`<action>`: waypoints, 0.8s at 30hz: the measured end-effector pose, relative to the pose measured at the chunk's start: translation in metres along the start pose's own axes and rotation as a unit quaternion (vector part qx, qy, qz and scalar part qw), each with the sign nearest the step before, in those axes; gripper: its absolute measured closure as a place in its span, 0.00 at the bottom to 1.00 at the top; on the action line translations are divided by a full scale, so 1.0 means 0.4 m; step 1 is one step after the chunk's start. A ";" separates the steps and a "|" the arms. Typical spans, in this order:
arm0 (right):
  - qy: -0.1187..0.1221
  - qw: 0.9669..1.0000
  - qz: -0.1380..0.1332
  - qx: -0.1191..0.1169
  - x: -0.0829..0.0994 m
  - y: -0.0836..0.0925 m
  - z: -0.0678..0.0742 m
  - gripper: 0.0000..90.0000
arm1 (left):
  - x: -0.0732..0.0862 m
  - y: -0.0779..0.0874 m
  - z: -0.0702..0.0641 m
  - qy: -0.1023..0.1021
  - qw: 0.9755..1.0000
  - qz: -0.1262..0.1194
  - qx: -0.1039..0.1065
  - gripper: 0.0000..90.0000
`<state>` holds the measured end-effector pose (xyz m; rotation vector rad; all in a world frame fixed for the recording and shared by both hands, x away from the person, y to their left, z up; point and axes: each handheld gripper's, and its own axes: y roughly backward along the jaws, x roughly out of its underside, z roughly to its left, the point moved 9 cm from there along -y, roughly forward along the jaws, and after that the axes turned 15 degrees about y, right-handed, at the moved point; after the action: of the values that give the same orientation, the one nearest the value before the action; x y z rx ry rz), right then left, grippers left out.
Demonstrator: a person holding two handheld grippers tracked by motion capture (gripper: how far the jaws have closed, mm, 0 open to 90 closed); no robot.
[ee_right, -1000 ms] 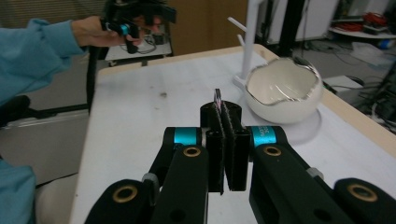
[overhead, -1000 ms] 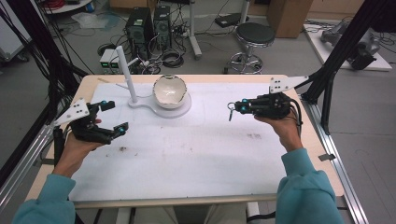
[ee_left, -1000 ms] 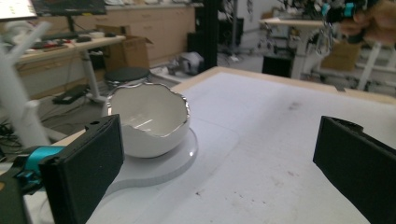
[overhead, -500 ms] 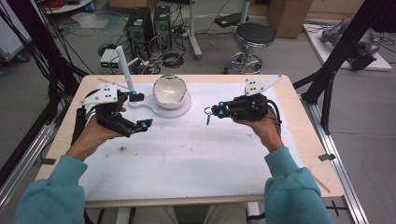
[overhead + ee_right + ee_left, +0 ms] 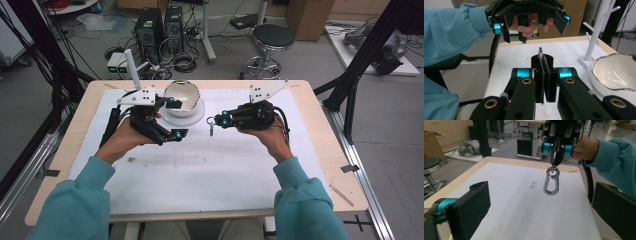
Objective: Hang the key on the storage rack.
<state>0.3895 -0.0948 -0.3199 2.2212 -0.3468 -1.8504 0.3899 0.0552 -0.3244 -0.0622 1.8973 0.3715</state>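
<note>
The shiny silver metal carabiner clip (image 5: pixel 551 181) dangles above mid-tabletop (image 5: pixel 210 170) from the clamped right claw (image 5: pixel 214 122); keep it steady so the wide-open, empty left claw (image 5: pixel 175 117) can close squarely around it.

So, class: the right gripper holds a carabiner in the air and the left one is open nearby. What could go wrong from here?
1. The carabiner hangs by its small ring from the right gripper; a thin hold, so it might swing or slip.
2. The left gripper is right beside the bowl; a careless move could knock it.
</note>
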 end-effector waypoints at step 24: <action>0.001 1.000 -0.008 -0.019 0.000 -0.053 0.000 0.99 | 0.016 -0.053 -0.018 0.009 0.999 0.022 0.036 0.12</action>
<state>0.3903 -0.0747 -0.3268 2.2065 -0.2918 -1.8461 0.3857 0.0337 -0.3330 0.0244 1.9297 0.3332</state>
